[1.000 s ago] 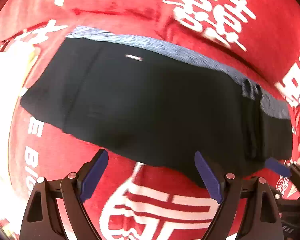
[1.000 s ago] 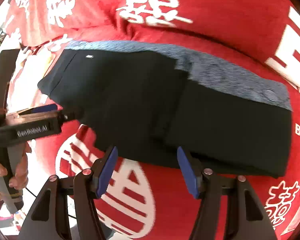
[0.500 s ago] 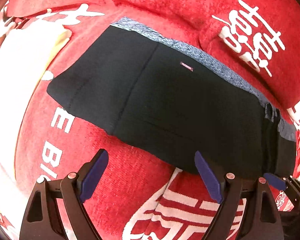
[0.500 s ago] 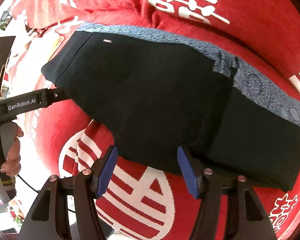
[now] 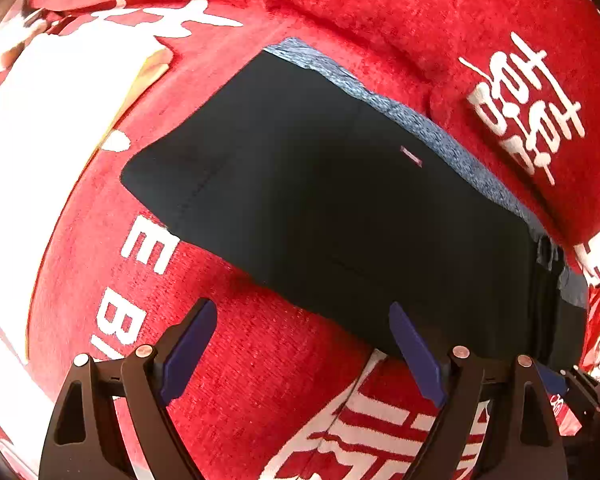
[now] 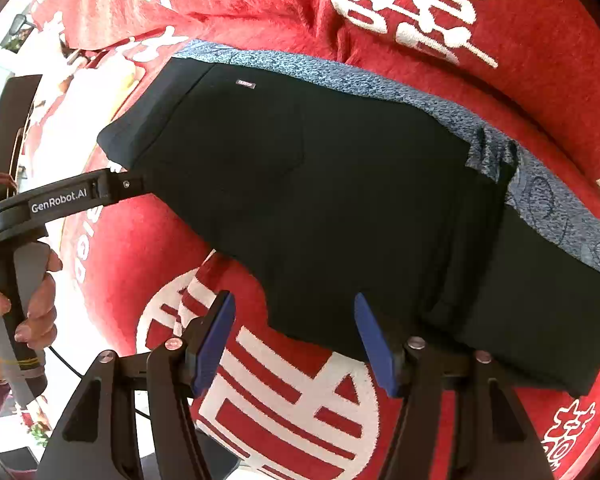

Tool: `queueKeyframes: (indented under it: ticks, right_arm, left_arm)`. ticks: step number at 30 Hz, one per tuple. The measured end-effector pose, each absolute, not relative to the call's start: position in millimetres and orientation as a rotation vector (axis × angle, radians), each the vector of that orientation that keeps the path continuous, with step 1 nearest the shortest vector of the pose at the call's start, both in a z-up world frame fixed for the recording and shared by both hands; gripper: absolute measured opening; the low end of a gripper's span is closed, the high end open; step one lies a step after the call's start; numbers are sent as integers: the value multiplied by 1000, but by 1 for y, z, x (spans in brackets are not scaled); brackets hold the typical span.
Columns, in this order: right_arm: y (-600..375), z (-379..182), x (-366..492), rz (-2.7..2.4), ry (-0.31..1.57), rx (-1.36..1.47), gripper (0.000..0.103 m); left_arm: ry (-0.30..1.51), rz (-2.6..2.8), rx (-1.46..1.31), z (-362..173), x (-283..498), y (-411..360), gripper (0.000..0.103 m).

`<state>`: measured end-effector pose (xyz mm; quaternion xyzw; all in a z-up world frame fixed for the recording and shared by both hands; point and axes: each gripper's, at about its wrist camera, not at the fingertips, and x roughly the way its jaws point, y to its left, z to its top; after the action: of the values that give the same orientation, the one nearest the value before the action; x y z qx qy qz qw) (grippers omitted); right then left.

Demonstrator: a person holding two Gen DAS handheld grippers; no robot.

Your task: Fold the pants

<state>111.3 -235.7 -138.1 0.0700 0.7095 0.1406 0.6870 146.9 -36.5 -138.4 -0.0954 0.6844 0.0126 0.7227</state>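
Left jaws: we see the left gripper [image 5: 302, 354] with its two blue pads spread wide; nothing sits between them but red cloth; the right-hand pad lies just over the near edge of the pants, and whether it touches we cannot tell.
Right jaws: the right gripper [image 6: 296, 334] stands partly spread; between its blue pads we see the near edge of the pants and the white-and-red emblem; the pads do not press on the fabric.
Pants: the black pants [image 5: 340, 216] lie folded flat in a long band across the middle of the red blanket; a blue-grey waistband [image 5: 432, 130] runs along their far edge; a small tag [image 5: 411, 156] shows near that band; in the right wrist view the pants [image 6: 340, 200] show an overlapped fold toward their right end.
Blanket: the red blanket [image 5: 260, 360] carries everything; white characters mark its far side, and white letters its left side.
Hand: in the right wrist view a hand [image 6: 28, 304] grips the handle of the left gripper [image 6: 112, 188] at the left edge; its tip reaches the left end of the pants.
Glare: bright white light washes out the blanket's left edge.
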Motion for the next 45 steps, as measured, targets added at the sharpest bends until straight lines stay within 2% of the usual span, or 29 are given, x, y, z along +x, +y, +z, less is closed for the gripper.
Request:
queueKeyframes:
  ticks: [14,28,33,35,36,37,39,43,44,45]
  right_arm:
    - [-230,-142,115,332,1601,167,66]
    - [-209,-152,116,388,1602,159,66]
    - [-209,-151,120,395,1582,163,66]
    - [-211,-149,124,391,1575,162,66]
    - [-213,-147,127,386,1568,161,66]
    - [-215,-144,131,380,1561,163,66]
    - [-222,-137,142,364,1540,185,66]
    - [-232,-116,180,362,1491,228,66]
    - [-232,-111,191,378,1489,245,69]
    - [-229,-106,205,405,1494,268,78]
  left_arm:
    - [1358,-74,-617,-143,140,35,89]
    - [1247,-181,-869,-171,160,39,89]
    - [1276,-115,-749,-165,171,20,89]
    - [1297,-62,-637,-161,174,9,74]
    - [1303,-28,-568,-159,175,4,51]
    - [1315,8,-471,-156,177,-2,37]
    - [1305,5,-364,-151,178,-12,35]
    - [1171,-35,97,-128,166,-71,33]
    - [1146,-47,157,-125,163,-82,33]
    - [1125,-59,205,-122,159,-90,33]
